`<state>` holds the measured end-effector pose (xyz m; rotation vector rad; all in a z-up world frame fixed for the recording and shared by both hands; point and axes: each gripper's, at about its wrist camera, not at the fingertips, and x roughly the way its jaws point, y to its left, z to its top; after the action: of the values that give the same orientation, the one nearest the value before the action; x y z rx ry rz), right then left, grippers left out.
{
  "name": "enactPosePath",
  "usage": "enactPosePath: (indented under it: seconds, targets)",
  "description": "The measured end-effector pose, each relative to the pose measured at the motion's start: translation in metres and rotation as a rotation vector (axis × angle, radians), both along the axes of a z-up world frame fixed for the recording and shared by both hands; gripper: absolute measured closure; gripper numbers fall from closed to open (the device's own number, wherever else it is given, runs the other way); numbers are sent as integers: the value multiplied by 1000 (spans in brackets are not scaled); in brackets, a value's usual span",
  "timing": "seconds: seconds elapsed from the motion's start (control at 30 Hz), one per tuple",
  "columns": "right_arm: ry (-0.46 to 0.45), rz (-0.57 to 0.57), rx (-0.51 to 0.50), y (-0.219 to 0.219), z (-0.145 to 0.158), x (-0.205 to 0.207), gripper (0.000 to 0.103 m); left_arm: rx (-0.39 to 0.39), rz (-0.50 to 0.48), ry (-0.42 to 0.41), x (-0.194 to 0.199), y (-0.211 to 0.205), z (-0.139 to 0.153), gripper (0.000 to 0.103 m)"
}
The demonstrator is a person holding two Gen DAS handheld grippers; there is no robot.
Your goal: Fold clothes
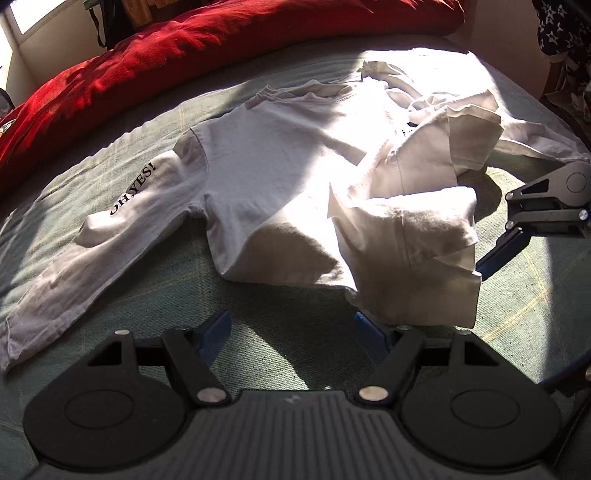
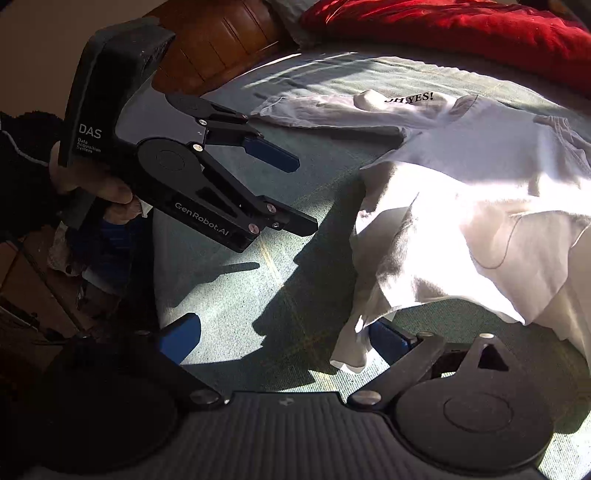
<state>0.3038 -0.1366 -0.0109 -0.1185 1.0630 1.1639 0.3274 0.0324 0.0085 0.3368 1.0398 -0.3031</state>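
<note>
White cotton long-sleeved shirt [image 1: 280, 177] sprawls across the green bed [image 1: 258, 354], its long axis running left to right through mid-frame, one sleeve stretched flat at left, the other side bunched up at right. Left tongs [image 1: 291, 332], bottom centre, gape empty before its near hem. Right tongs [image 2: 284, 338] are open, a hem corner [image 2: 351, 350] draped between them, ungripped.

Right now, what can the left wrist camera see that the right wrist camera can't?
Only the left wrist view shows the dark star-patterned cloth and a window. Only the right wrist view shows the brown wooden headboard and the person's hand holding the left gripper. Both show the white long-sleeved shirt, red pillow and green bedcover.
</note>
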Motion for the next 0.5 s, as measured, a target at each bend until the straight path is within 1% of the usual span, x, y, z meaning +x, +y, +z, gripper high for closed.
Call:
enactPosePath:
  seconds: [0.07,0.2,0.33,0.43,0.5]
  targets:
    - [-1,-50,-36,-19,0,-1,4,2,-48,-22,1,-14,1,28]
    - [8,-153,-95,-55,2,-4,4,-21,-154,-71,6,-45,7,28]
    - [0,-240,-148,-84,5,-12,4,-32,-276,-124,11,-82,13,28]
    - [1,-302,-177,-103,4,-19,4,-8,-347,-138,12,-106,13,28]
    - [-1,-336,-185,-111,4,-23,4,63,-374,-132,12,-123,5,27]
